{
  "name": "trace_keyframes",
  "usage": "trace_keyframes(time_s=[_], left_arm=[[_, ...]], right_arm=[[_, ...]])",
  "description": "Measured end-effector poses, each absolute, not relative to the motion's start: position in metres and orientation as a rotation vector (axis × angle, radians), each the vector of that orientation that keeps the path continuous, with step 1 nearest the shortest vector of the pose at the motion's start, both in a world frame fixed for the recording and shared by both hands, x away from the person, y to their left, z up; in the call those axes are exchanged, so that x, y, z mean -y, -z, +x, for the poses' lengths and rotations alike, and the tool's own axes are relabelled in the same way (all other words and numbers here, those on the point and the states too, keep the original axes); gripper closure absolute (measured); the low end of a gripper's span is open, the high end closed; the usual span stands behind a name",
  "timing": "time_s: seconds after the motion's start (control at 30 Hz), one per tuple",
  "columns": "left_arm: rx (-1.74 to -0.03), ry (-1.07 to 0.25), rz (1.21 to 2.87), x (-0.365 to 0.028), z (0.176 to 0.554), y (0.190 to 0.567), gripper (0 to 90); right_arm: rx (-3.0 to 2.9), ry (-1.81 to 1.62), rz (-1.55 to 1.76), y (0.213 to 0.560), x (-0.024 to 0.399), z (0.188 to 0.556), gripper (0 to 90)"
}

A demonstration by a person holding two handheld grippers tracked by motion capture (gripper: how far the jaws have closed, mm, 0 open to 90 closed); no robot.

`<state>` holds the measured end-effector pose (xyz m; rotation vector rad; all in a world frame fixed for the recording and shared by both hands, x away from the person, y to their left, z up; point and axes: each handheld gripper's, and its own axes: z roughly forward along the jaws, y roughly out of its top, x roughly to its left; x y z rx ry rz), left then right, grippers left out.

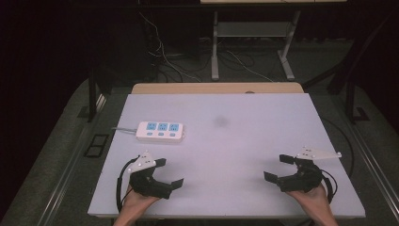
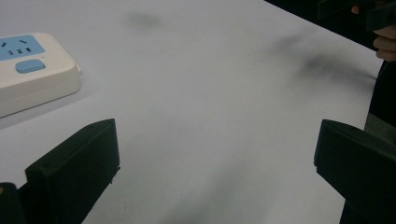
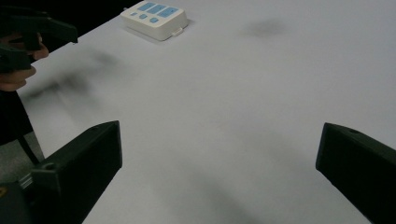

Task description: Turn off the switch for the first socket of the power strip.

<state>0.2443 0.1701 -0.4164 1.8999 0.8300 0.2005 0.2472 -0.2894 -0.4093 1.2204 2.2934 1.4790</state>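
My left claw [image 1: 170, 173] rests spread and empty at lower left; my right claw [image 1: 278, 167] likewise at lower right; the power strip [image 1: 160, 131] lies upper left, long axis sideways, nearer my left, well apart.

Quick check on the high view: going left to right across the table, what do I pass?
Left tool → power strip → dark smudge → right tool.
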Motion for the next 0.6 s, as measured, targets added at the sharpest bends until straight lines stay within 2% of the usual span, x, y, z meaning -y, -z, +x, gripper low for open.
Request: trace_keyframes(time_s=[0.6], left_arm=[[-0.808,-0.178,1.928,-0.1676,0.2450,0.4148,0.0]], right_arm=[[-2.332,-1.467,1.240,0.4110,0.2908,0.2475,0.3]])
